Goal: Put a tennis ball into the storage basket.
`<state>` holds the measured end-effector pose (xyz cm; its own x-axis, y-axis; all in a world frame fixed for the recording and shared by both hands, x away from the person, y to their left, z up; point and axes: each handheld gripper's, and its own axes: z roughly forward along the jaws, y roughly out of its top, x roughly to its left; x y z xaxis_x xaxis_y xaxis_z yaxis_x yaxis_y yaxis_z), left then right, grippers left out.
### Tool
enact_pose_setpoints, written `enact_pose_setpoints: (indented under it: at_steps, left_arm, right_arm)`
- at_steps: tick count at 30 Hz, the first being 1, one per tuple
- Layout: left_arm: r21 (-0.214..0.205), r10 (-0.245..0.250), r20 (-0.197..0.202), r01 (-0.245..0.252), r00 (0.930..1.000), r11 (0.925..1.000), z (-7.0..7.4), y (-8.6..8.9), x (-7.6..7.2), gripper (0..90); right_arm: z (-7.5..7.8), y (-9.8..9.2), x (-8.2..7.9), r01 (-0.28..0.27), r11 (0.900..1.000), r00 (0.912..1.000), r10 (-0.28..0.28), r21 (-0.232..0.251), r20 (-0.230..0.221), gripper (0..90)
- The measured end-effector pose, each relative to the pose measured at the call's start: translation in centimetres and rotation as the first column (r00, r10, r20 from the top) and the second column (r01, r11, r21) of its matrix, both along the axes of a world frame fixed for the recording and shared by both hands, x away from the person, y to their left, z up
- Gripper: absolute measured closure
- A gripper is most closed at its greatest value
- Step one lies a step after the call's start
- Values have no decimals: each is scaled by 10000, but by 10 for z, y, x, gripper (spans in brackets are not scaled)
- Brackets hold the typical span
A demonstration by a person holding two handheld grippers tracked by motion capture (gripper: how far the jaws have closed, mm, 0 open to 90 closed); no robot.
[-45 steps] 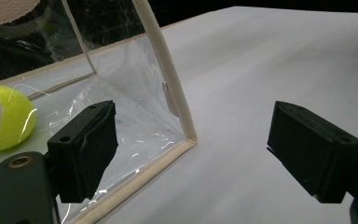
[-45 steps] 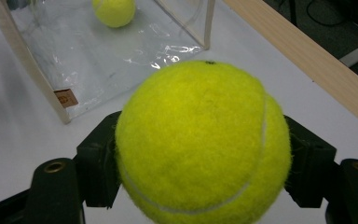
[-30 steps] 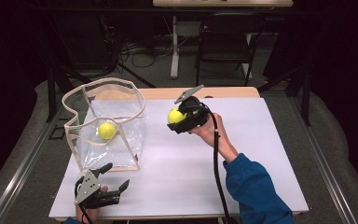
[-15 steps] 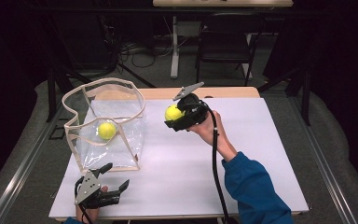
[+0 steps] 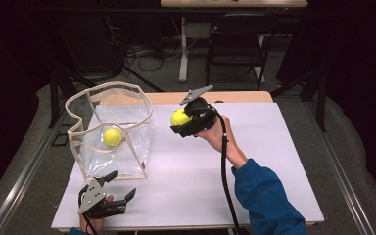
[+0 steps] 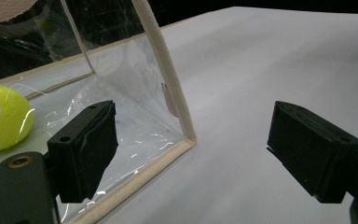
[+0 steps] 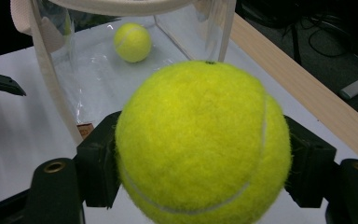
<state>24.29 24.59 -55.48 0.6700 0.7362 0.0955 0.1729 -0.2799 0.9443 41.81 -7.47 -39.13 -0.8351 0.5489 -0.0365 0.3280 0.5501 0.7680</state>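
Judging from how things lie, the job looks like loading tennis balls into the clear bag [image 5: 110, 132], and it stands about halfway. One ball [image 5: 111, 136] already sits on the floor of that bag, toward the left of the desk [image 5: 274, 161]; it also shows in the right gripper view [image 7: 131, 42] beyond the bag's cream-edged rim.

A second tennis ball [image 5: 179, 117] is pinched between the jaws of the right tool [image 5: 188, 121], which is held up above the desk, to the right of the bag's open mouth and apart from it. In that tool's own view the ball [image 7: 203, 144] sits squarely between both black pads, so the grip looks firm.

At the near left edge of the desk, the left tool [image 5: 112, 196] has its jaws spread wide and carries nothing. Its own view looks at the bag's near bottom corner [image 6: 186, 137], with the jaws on either side of that corner and not touching it.

What seems left: bring the held ball over the mouth and let it go inside. The bag wall looks floppy, so the left tool may be needed to steady it.
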Motion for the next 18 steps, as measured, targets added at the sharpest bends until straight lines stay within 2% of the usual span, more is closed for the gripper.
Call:
enact_pose_setpoints:
  at_steps: [18]
  left_arm:
    - [-69, 19, -8, -19, 10000, 10000, 0, 0, 0, 158]
  right_arm:
    - [10, 8, -1, -161, 9996, 9994, 153, 249, 295, 262]
